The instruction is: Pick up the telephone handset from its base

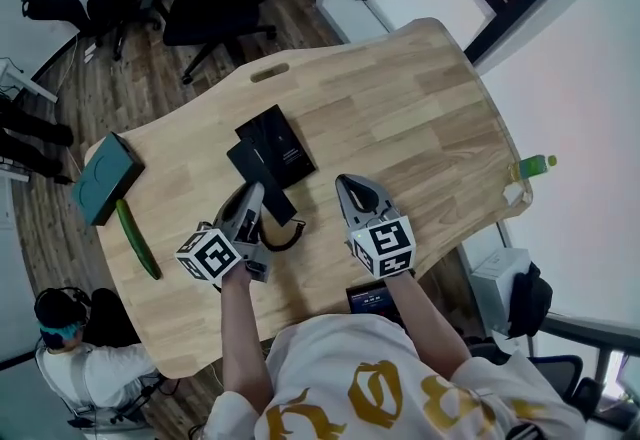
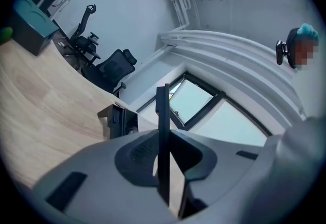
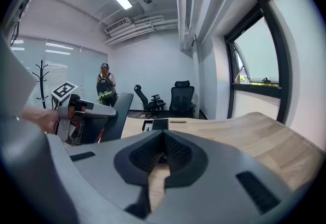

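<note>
Close to the table's (image 1: 420, 108) near edge, the right hand-held gripper (image 1: 350, 186) hangs above the wood with its jaws pressed together and nothing between them. Just to its left, the left hand-held gripper (image 1: 250, 204) is clenched on the telephone handset (image 1: 262, 173), a thin dark slab that stands edge-on between its pads, raised off the table. A coiled cord (image 1: 288, 240) loops beneath it. Just beyond, toward the table's middle, the black base (image 1: 280, 140) lies flat. A teal box (image 1: 105, 178) sits at the left corner.
</note>
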A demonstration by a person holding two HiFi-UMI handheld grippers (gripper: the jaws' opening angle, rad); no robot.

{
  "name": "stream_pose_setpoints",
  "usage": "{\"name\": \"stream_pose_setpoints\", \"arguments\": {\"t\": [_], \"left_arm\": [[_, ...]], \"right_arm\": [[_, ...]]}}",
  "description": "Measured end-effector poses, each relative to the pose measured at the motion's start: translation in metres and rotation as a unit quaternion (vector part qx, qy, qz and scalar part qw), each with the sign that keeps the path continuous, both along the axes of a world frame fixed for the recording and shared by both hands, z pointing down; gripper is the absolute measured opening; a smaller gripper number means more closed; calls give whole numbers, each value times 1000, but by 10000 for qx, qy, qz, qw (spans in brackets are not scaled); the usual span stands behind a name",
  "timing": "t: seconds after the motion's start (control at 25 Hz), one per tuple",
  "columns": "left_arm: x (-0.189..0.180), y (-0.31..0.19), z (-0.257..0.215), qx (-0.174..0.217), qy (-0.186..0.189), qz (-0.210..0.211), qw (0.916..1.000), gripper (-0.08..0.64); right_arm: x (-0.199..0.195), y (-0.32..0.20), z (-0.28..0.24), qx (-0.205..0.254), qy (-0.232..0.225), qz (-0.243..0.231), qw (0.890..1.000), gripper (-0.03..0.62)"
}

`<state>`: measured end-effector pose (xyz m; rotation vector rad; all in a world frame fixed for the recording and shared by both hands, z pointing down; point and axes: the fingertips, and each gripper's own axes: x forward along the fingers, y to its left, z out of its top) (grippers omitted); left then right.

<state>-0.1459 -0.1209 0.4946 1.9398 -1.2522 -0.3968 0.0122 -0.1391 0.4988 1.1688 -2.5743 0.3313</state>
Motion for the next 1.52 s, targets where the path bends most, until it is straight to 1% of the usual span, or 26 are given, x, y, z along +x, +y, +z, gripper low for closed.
{"name": "stream_pose_setpoints", "arguments": {"t": [0.24, 0.44, 0.64, 0.8, 0.88, 1.04, 1.16, 1.52], "left_arm": [[5, 21, -13, 116, 135, 64, 9998, 72], [11, 35, -26, 248, 94, 177, 9995, 72], [14, 49, -40, 388, 131, 243, 9989, 72], [18, 55, -47, 453, -113, 284, 9985, 72], [22, 61, -50, 471, -158, 323, 9982, 72], [27, 75, -56, 597, -101, 415, 9973, 72], [26, 80, -59, 678, 17, 379, 9970, 72], [36, 93, -63, 739, 0, 460, 9962, 72]], "right_arm": [[7, 9, -13, 156, 72, 37, 9998, 6], [9, 18, -22, 264, 38, 60, 9996, 5], [10, 29, -32, 381, -2, 45, 9993, 6], [14, 33, -36, 424, -50, 83, 9991, 5], [16, 38, -37, 419, -90, 97, 9990, 5], [16, 50, -40, 465, -139, 79, 9988, 5], [17, 55, -42, 525, -127, 65, 9985, 5], [21, 63, -44, 571, -55, 3, 9984, 5]]}}
